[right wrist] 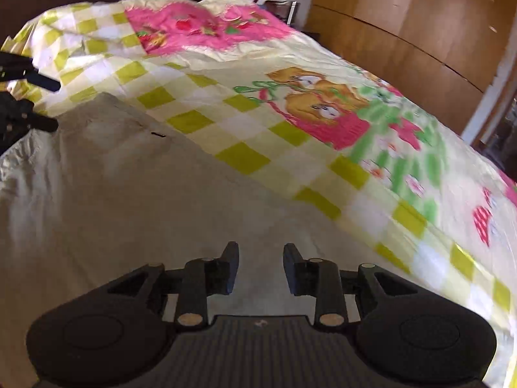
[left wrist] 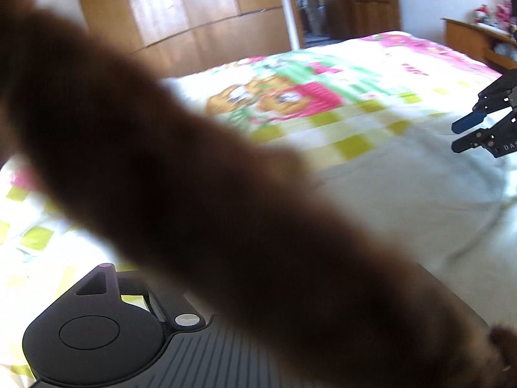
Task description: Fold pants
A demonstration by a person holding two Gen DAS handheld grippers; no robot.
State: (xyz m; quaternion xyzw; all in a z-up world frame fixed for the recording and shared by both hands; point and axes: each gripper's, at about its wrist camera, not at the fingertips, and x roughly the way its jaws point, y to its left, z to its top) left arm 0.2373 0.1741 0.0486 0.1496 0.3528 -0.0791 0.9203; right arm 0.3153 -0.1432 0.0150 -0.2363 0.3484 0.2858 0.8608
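Pale pants [right wrist: 129, 200] lie flat on the bed [right wrist: 323, 129], filling the lower left of the right wrist view. Right claw [right wrist: 261, 266] hovers over them, released, nothing gripped. Left claw [right wrist: 48, 103], far left, also looks released and empty.

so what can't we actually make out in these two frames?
- Left gripper's own fingers, left wrist view: hidden behind a blurred brown shape close to the lens; what it is, unclear.
- Left gripper, right wrist view: cut off by the left edge.
- Pants: one pale sheet; legs and waistband not distinguishable.
- Right gripper: open, holding nothing.
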